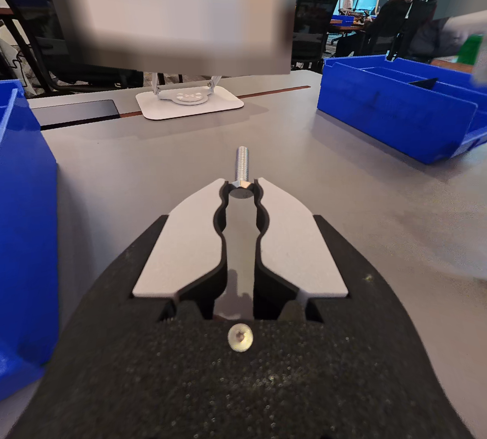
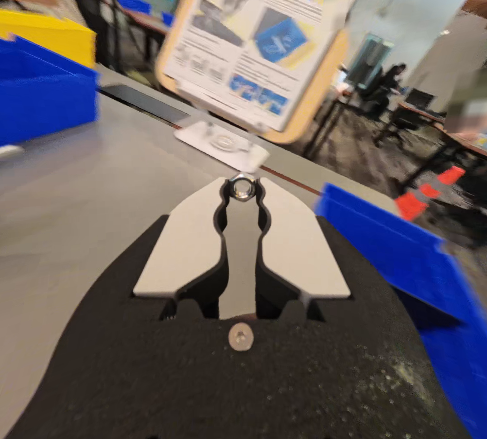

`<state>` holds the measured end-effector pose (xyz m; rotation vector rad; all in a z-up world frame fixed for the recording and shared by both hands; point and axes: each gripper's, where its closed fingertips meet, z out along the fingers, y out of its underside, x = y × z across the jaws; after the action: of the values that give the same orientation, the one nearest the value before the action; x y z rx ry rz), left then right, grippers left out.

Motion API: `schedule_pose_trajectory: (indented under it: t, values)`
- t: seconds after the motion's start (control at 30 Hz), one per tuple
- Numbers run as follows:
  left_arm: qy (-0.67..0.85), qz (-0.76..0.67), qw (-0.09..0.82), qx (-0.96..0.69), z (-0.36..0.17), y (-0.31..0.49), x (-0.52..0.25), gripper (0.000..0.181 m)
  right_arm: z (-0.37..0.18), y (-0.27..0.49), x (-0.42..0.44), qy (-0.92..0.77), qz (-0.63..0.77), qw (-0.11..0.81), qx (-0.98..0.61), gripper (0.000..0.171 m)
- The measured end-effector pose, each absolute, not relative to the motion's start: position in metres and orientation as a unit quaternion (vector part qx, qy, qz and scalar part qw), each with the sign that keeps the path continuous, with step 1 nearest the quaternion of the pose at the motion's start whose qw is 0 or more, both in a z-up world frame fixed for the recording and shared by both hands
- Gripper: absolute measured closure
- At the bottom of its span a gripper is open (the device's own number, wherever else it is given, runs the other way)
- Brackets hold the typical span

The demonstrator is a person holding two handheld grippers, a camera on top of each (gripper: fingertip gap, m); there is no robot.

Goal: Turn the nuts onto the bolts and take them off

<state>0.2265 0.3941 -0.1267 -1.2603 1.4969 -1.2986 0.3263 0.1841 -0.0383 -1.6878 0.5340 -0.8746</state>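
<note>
In the left wrist view my left gripper point(image 1: 241, 185) is shut on the hex head of a silver bolt point(image 1: 242, 165). The threaded shank points straight ahead, away from the camera, above the grey table point(image 1: 290, 202). No nut is on the bolt. In the right wrist view my right gripper point(image 2: 241, 186) is shut on a silver hex nut point(image 2: 240, 190) held at the fingertips, its hole facing the camera. The right wrist view is blurred by motion. A pale blur at the right edge of the left wrist view may be the other gripper.
Blue bins stand on the table: one at the left point(image 1: 23, 215) and one at the right point(image 1: 400, 107) of the left wrist view, two point(image 2: 44, 89) point(image 2: 411, 265) in the right wrist view, with a yellow bin point(image 2: 47, 36) behind. A sheet holder on a white base point(image 1: 189, 103) stands at the table's far edge. People sit at desks beyond. Left tips to right tips: about 25 cm.
</note>
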Motion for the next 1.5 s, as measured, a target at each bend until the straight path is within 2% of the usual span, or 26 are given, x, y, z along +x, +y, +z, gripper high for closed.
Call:
schedule_pose_trajectory:
  t: [0.1, 0.2, 0.3, 0.43, 0.67, 0.87, 0.93, 1.0, 1.1, 1.17, 1.23, 1.33, 1.43, 1.5]
  values:
    - [0.597, -0.506, 0.388, -0.487, -0.128, 0.39, 0.225, 0.164, -0.032, 0.104, 0.374, 0.274, -0.334, 0.456, -0.778, 0.153]
    - [0.603, -0.503, 0.387, -0.483, -0.129, 0.387, 0.224, 0.164, -0.09, 0.033, 0.411, 0.326, -0.247, 0.323, -0.854, 0.152]
    - [0.603, -0.505, 0.383, -0.484, -0.129, 0.387, 0.224, 0.164, -0.144, 0.005, 0.415, 0.326, -0.153, 0.226, -0.905, 0.152]
    - [0.605, -0.504, 0.38, -0.486, -0.13, 0.387, 0.225, 0.164, -0.186, -0.01, 0.419, 0.323, -0.116, 0.128, -0.931, 0.151]
    - [0.621, -0.493, 0.384, -0.474, -0.133, 0.381, 0.224, 0.164, -0.216, -0.018, 0.424, 0.349, -0.089, 0.088, -0.929, 0.151]
    - [0.633, -0.479, 0.391, -0.465, -0.135, 0.377, 0.225, 0.164, -0.214, -0.024, 0.422, 0.34, -0.1, 0.077, -0.932, 0.13]
    - [0.633, -0.481, 0.39, -0.464, -0.135, 0.377, 0.224, 0.164, -0.197, -0.028, 0.423, 0.35, -0.132, 0.095, -0.923, 0.122]
    - [0.632, -0.485, 0.388, -0.464, -0.134, 0.377, 0.224, 0.164, -0.157, -0.021, 0.421, 0.355, -0.193, 0.156, -0.901, 0.118]
    - [0.632, -0.488, 0.38, -0.468, -0.135, 0.377, 0.225, 0.164, -0.078, 0.051, 0.384, 0.291, -0.233, 0.39, -0.842, 0.131]
    - [0.635, -0.494, 0.371, -0.464, -0.135, 0.375, 0.224, 0.164, -0.042, 0.127, 0.322, 0.201, -0.149, 0.567, -0.785, 0.134]
    - [0.637, -0.502, 0.364, -0.458, -0.134, 0.373, 0.223, 0.164, -0.04, 0.189, 0.264, 0.144, -0.053, 0.674, -0.723, 0.135]
    - [0.637, -0.507, 0.357, -0.458, -0.134, 0.373, 0.223, 0.164, -0.083, 0.252, 0.217, 0.13, 0.032, 0.706, -0.696, 0.126]
    - [0.637, -0.517, 0.353, -0.449, -0.132, 0.371, 0.22, 0.164, -0.104, 0.269, 0.215, 0.146, 0.015, 0.716, -0.682, 0.134]
    - [0.638, -0.521, 0.352, -0.445, -0.131, 0.37, 0.219, 0.164, -0.111, 0.272, 0.216, 0.148, 0.021, 0.709, -0.689, 0.131]
